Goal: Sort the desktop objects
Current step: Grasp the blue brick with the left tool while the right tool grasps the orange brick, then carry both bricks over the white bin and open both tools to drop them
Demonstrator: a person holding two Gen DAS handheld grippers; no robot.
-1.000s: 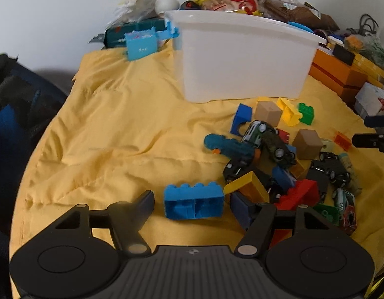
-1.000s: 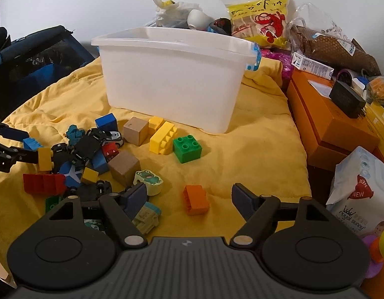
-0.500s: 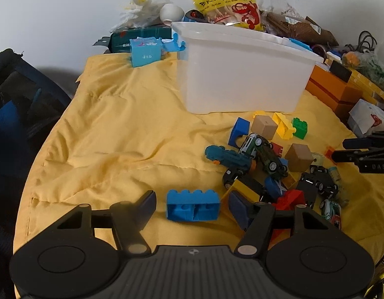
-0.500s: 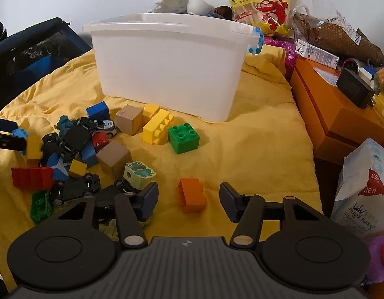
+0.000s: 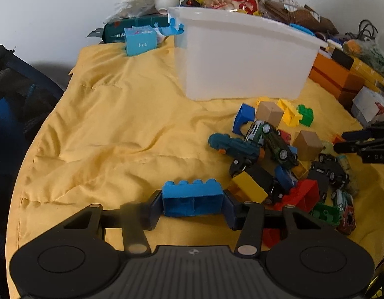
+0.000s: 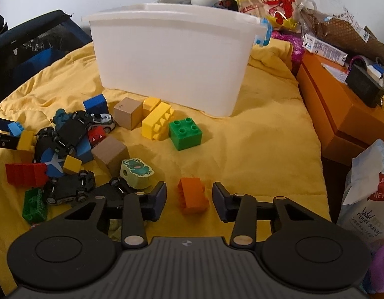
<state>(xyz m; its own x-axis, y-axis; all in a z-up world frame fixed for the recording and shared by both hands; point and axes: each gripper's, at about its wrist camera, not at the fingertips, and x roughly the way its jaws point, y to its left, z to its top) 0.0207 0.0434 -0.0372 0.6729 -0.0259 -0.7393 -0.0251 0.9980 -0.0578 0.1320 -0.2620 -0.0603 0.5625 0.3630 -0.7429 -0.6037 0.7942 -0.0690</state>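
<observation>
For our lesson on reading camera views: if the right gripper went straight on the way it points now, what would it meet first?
The orange brick. It lies on the yellow cloth between the closing jaws of the right gripper, which do not yet press on it. Beyond it the cloth looks bare up to the white bin, though depth is hard to judge.

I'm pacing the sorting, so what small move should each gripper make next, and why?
Probably finish closing, then lift. The left gripper has its closing jaws against the ends of the blue brick. The right gripper is closing around the orange brick, gaps showing on both sides. Both bricks lie on the yellow cloth; the white bin stands behind.
</observation>
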